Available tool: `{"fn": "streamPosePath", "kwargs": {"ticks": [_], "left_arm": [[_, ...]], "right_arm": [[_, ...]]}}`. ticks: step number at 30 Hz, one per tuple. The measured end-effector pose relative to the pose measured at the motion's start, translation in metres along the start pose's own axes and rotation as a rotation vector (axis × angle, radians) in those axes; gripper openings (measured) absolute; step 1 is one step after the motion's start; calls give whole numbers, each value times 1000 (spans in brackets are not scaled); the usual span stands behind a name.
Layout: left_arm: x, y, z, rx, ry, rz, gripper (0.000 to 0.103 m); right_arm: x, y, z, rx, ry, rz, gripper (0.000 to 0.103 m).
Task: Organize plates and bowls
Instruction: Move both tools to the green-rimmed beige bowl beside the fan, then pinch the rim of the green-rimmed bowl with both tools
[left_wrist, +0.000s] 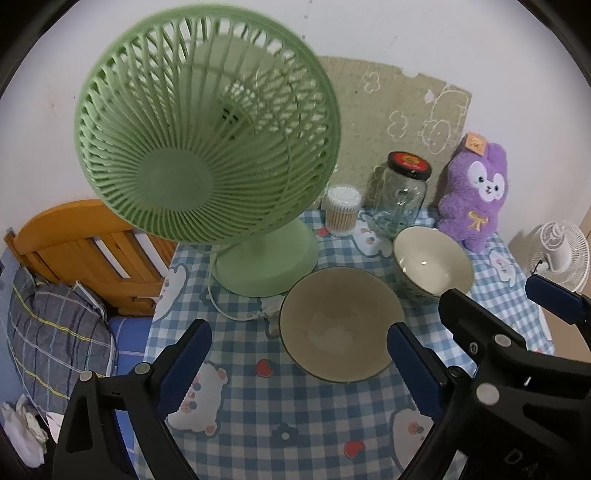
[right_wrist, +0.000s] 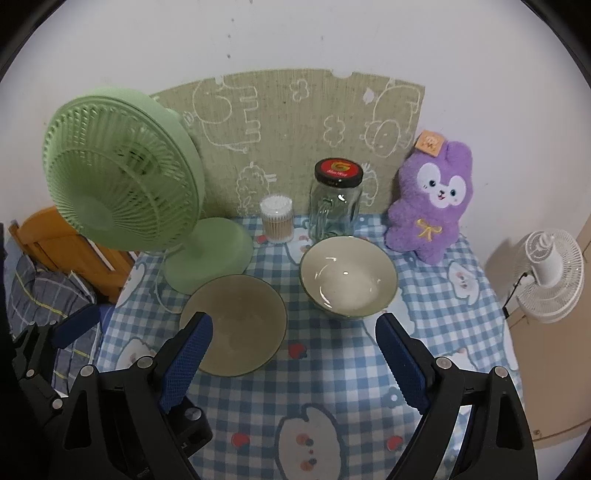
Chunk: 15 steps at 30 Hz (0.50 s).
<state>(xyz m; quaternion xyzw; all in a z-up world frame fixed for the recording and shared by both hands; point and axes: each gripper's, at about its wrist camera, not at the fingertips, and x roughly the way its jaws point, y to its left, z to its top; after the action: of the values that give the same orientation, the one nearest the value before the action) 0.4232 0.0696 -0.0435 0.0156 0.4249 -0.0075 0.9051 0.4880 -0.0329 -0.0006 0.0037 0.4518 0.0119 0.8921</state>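
Two empty bowls stand on the blue checked tablecloth (right_wrist: 332, 373). A wide, shallow olive bowl (right_wrist: 233, 324) (left_wrist: 341, 323) sits at the left. A deeper cream bowl with a dark rim (right_wrist: 349, 277) (left_wrist: 433, 263) sits behind and to its right. The two bowls stand apart. My left gripper (left_wrist: 299, 363) is open and empty, just in front of the olive bowl. My right gripper (right_wrist: 293, 360) is open and empty, in front of both bowls; it also shows at the right of the left wrist view (left_wrist: 517, 299).
A green desk fan (right_wrist: 122, 195) stands at the table's back left, its cord trailing beside the olive bowl. A cotton swab tub (right_wrist: 277, 218), a glass jar with a black lid (right_wrist: 335, 199) and a purple plush toy (right_wrist: 432, 206) line the back. A wooden bed frame (left_wrist: 92, 251) lies left, a white fan (right_wrist: 550, 273) right.
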Motion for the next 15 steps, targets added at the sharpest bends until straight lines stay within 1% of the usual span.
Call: {"fn": "streamPosePath", "kwargs": {"ticks": [2,3,4,5,7,9,12,15], "left_arm": [[10,1,-1,1,9,6,92],[14,1,-1,2,13,8,90],[20,1,-1,4,17,10,89],[23,0,-1,5,19,14,89],[32,1,-2,7,29,14,83],[42,2,-3,-4,42,17,79],[55,5,-5,-20,53,13,70],[66,5,-7,-24,71,17,65]], "right_arm": [[13,-2,-1,7,8,8,91],[18,-3,-1,9,11,9,89],[24,-3,-1,10,15,8,84],[30,-4,-1,11,21,9,81],[40,-4,-3,15,40,12,74],[52,-6,-5,28,57,21,69],[65,-6,-7,39,79,40,65],[77,-3,-8,27,98,40,60]]}}
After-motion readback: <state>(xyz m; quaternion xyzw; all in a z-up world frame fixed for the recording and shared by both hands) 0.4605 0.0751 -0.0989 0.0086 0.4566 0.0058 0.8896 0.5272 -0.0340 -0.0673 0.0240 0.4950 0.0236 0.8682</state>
